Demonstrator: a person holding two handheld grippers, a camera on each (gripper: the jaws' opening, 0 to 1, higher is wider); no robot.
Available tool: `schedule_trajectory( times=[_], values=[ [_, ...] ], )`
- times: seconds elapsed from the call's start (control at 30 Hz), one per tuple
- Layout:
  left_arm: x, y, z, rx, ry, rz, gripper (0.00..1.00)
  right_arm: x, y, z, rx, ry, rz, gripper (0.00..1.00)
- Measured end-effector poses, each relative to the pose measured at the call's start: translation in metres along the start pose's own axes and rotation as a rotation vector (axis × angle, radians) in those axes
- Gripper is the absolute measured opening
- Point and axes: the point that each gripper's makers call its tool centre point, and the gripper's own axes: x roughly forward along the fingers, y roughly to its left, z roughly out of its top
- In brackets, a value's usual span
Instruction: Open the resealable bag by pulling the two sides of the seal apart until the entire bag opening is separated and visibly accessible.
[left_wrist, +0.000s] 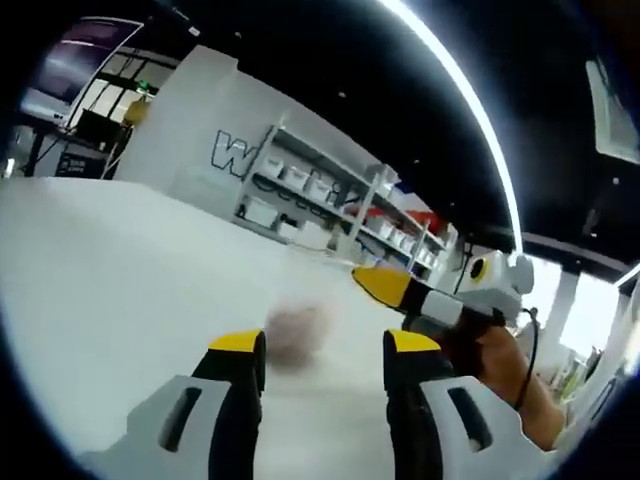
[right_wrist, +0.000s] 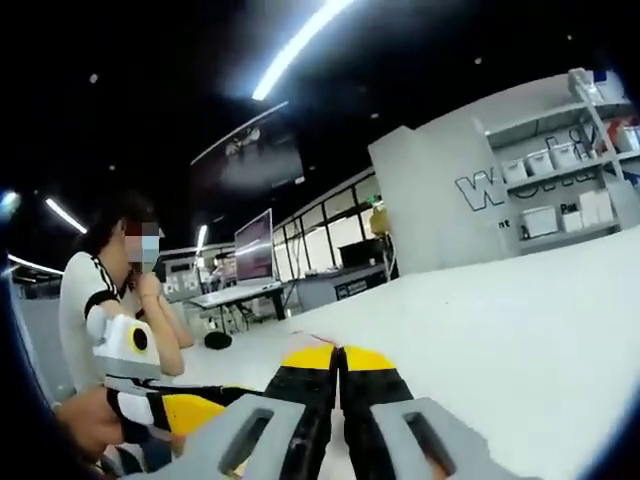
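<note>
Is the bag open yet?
I can't see an open bag, so nothing looks done. The left gripper is open over the white table with nothing between its jaws; the blurry patch ahead can't be made out. The right gripper is shut, and nothing visible sits in it. The whole pulling apart looks left.
</note>
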Motion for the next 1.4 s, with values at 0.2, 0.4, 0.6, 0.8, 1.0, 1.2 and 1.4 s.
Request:
schedule_trajectory(
  times=[0.2, 0.4, 0.6, 0.8, 1.0, 1.2, 1.4],
  values=[
    [0.000, -0.012, 0.004, -0.087, -0.009, -0.052, 0.31, -0.008, 0.012, -0.008, -0.062, 0.036, 0.018, 0.00],
    [0.003, -0.017, 0.007, -0.193, -0.034, -0.080, 0.26, -0.011, 0.018, -0.012, -0.076, 0.048, 0.035, 0.00],
    [0.004, -0.013, 0.011, -0.373, -0.083, -0.097, 0.19, -0.015, 0.027, -0.018, -0.099, 0.061, 0.047, 0.00],
    [0.005, -0.011, 0.009, -0.428, -0.101, -0.084, 0.13, -0.018, 0.028, -0.019, -0.091, 0.062, 0.051, 0.00],
    [0.008, -0.014, 0.009, -0.452, -0.093, -0.092, 0.13, -0.020, 0.029, -0.021, -0.090, 0.065, 0.054, 0.00],
    [0.008, -0.013, 0.009, -0.463, -0.096, -0.085, 0.13, -0.023, 0.031, -0.023, -0.090, 0.069, 0.056, 0.00],
    [0.008, -0.014, 0.007, -0.485, -0.095, -0.084, 0.13, -0.026, 0.036, -0.028, -0.109, 0.087, 0.065, 0.00]
  ],
)
